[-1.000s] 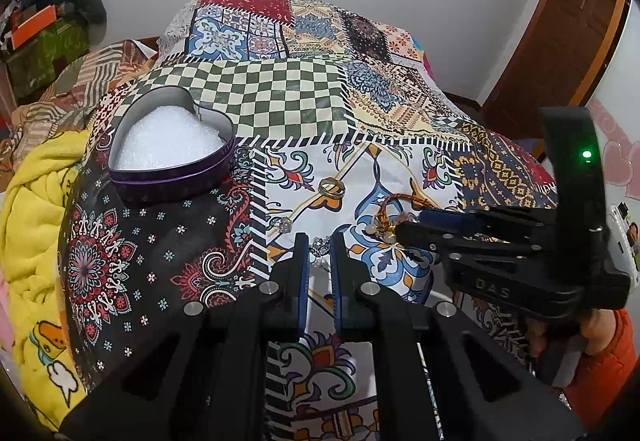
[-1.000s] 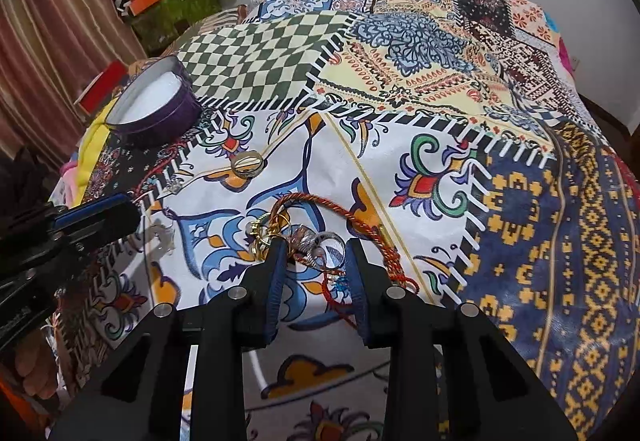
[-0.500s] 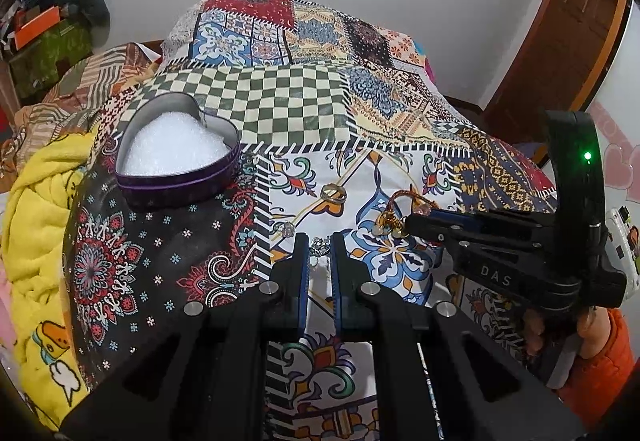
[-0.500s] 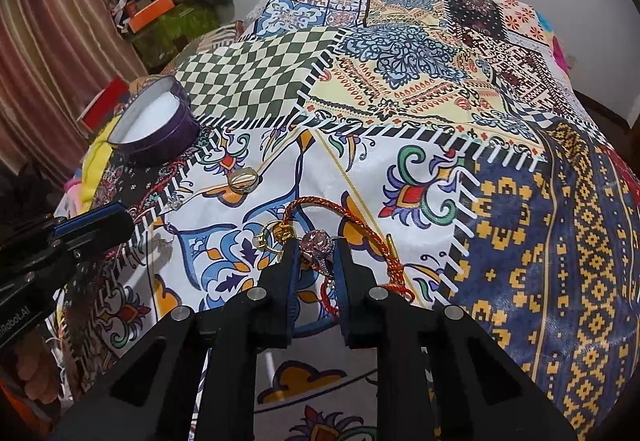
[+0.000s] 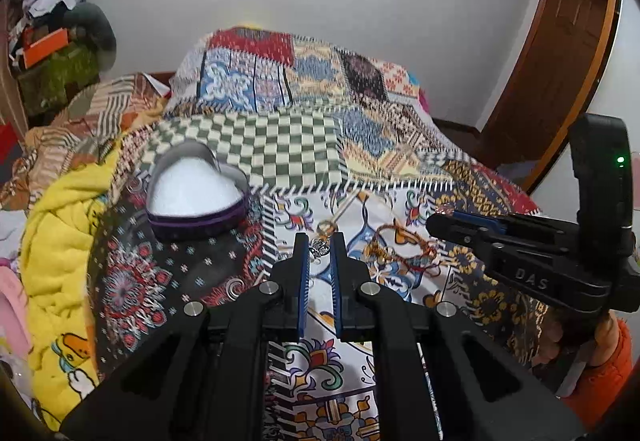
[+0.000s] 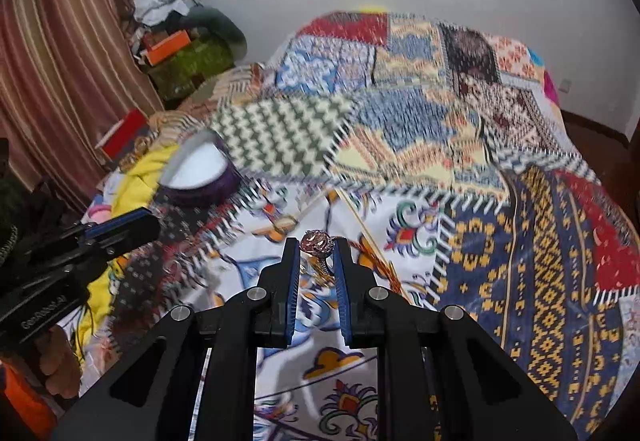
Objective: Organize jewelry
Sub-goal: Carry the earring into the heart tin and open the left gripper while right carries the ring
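Observation:
My right gripper is shut on a ring with a large pink stone and holds it above the patchwork bedspread. It shows at the right of the left wrist view, with the ring at its tip. My left gripper is shut on a small silver piece of jewelry and holds it off the bed. A purple heart-shaped tin with white lining stands open on the bed to the left; it also shows in the right wrist view. A red-and-gold cord bracelet and a gold ring lie on the bedspread.
A yellow blanket is bunched at the bed's left edge. Cluttered boxes and clothes stand at the far left by a striped curtain. A wooden door is at the right.
My right gripper shut on the pink-stone ring and lifted it off the bed. My left gripper rose with the silver piece. Both views have tilted up.

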`<state>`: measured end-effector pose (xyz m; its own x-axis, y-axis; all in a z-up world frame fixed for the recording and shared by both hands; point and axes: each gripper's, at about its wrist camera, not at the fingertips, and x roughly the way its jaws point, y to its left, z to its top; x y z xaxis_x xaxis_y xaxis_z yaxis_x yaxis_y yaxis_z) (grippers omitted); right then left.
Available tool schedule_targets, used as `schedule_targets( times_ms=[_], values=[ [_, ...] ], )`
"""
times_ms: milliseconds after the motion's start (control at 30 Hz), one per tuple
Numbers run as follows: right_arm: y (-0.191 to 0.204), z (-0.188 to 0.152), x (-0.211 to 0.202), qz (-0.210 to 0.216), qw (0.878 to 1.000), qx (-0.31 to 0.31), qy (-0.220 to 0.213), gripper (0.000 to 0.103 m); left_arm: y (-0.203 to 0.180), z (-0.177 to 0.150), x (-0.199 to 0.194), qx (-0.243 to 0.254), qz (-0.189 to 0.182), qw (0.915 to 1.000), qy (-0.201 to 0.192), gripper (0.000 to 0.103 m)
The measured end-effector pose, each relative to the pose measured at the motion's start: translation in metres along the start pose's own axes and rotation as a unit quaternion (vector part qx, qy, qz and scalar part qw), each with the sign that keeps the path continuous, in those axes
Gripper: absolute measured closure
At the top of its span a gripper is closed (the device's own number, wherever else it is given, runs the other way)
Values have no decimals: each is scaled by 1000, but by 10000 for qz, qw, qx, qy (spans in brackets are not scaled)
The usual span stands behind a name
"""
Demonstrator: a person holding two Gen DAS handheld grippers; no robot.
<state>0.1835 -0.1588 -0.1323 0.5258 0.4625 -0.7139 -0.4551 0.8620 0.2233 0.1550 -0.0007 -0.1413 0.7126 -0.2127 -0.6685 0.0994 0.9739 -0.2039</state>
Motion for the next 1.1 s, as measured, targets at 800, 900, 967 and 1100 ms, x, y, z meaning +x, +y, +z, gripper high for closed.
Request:
schedule_targets(
  times_ms=[800,900,967,1100],
  values=[
    [74,58,2,670,9943,-465,-687,88,60,46,-50,-161,648,9924,-1037,94],
    [80,64,12,739,9938,-518,-651,88,71,50,-46,-208,733,9915,-1050,94],
    [85,68,19,777,9935,-565,-615,88,78,52,-43,-301,727,9916,-1026,94],
    [92,74,35,830,9929,-673,-520,88,90,53,-30,-343,795,9919,-934,94]
  ],
)
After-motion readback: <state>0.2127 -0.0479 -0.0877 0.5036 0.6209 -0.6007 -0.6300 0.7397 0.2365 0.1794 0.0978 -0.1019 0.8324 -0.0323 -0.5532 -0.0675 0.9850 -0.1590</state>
